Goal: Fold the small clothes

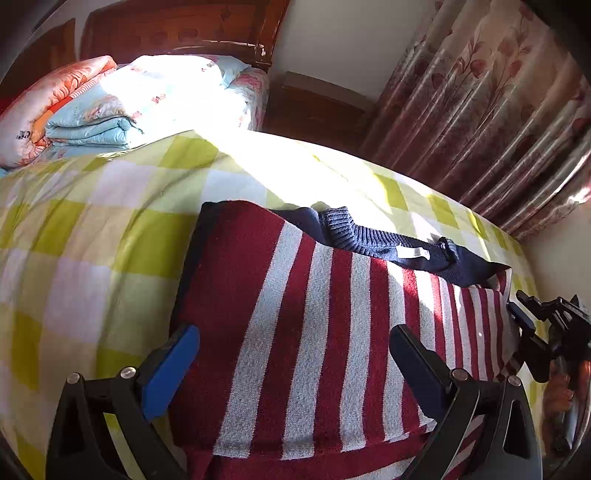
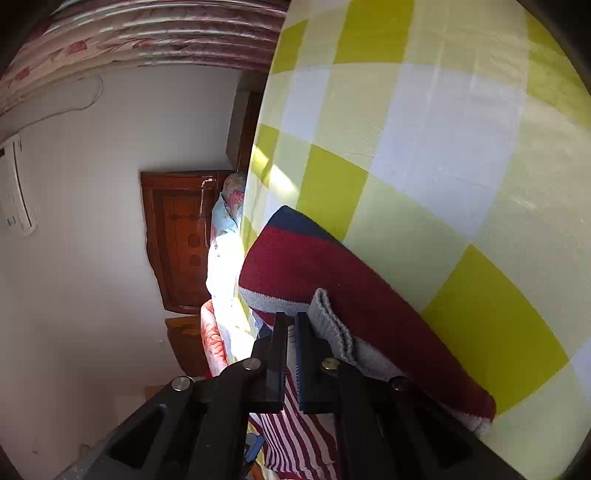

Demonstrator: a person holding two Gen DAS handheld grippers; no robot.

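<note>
A red-and-white striped sweater [image 1: 332, 295] with a navy ribbed collar [image 1: 354, 232] lies flat on the yellow-green checked bed cover [image 1: 92, 240]. My left gripper [image 1: 291, 332] hovers over its near part, open wide with nothing between the blue pads. My right gripper [image 1: 517, 306] sits at the sweater's right edge. In the right wrist view, which is rolled sideways, the right gripper [image 2: 291, 317] has its jaws almost together, with striped cloth showing in the thin gap. A folded grey hem [image 2: 328, 321] of the sweater [image 2: 332, 266] lies just outside one finger. Whether cloth is pinched is unclear.
Folded quilts [image 1: 92, 110] are stacked at the head of the bed below a wooden headboard [image 1: 177, 26]. A floral curtain [image 1: 480, 92] hangs past the bed's far right side, beside a wooden nightstand [image 1: 314, 107]. A hand [image 1: 565, 387] holds the right gripper.
</note>
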